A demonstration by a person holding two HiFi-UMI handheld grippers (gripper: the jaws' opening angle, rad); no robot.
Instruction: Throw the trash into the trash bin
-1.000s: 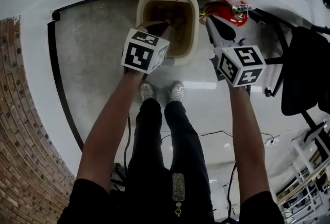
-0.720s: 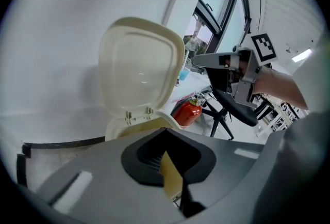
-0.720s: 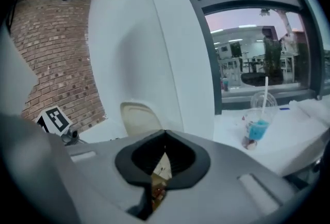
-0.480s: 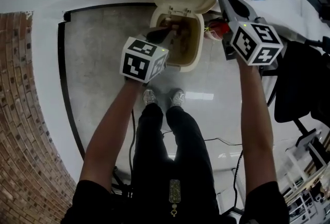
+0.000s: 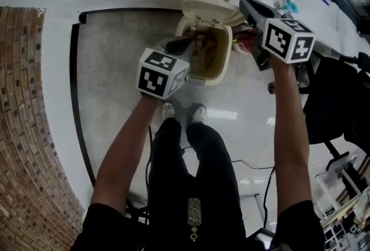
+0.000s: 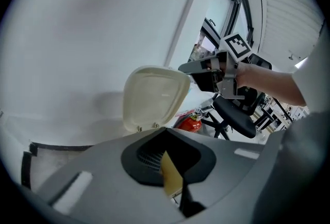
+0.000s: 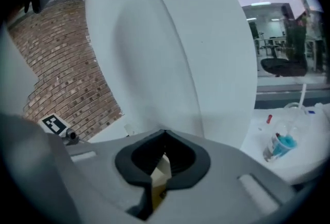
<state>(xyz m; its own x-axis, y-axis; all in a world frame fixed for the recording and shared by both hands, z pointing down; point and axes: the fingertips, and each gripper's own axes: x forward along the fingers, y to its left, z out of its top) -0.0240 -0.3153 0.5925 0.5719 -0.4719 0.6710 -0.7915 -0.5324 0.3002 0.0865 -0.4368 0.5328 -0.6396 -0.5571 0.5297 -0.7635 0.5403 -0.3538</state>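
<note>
The cream trash bin [image 5: 219,73] stands on the floor by the wall with its lid [image 5: 209,8] tipped back, and brownish trash [image 5: 206,47] lies inside. My left gripper [image 5: 186,43] hangs over the bin's left rim, shut, with nothing between its jaws. In the left gripper view the jaws [image 6: 165,129] meet in front of the raised lid [image 6: 154,96]. My right gripper [image 5: 247,4] is held higher, to the right of the lid, also shut and empty. It shows from the side in the left gripper view [image 6: 186,68], and its own view [image 7: 165,131] faces a white column.
A red fire extinguisher [image 5: 247,41] stands right of the bin. A black office chair [image 5: 329,99] is at the right. A white table with a plastic cup [image 7: 281,144] lies beyond. A brick wall [image 5: 23,128] runs along the left. The person's feet [image 5: 182,112] are just before the bin.
Both grippers have risen. The right one swung up from beside the bin's right rim to above the lid's level. The left one stayed over the bin's left rim.
</note>
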